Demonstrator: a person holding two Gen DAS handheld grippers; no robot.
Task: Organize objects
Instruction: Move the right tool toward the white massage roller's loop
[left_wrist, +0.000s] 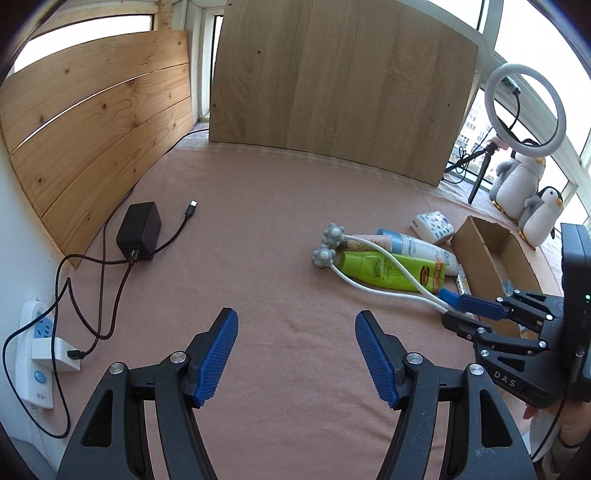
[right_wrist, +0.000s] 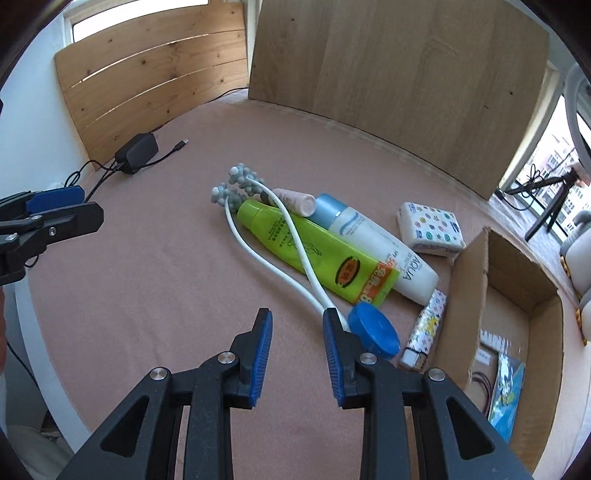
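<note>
Presently the right gripper (right_wrist: 297, 356) stands open beside the white forked massager with blue disc handle (right_wrist: 373, 330), near the open cardboard box (right_wrist: 469, 280); left gripper (left_wrist: 295, 360) open, idle. Recommend centring on the handle before closing.

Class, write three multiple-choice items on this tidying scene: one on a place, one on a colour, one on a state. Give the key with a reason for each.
1. Where does the open brown cardboard box stand relative to the pile of tubes?
A. To its right
B. To its left
C. On top of it

2. What colour is the flat tube with the orange label?
A. Red
B. Lime green
C. Black

3. How is the right hand-held gripper?
A. Shut on the tube
B. Shut on the box
C. Open, holding nothing

Key: 1 A, the box sits right of the pile in the right wrist view. 2 B, its body is lime green. 3 C, its blue pads stand apart over the bare pink cloth.
</note>
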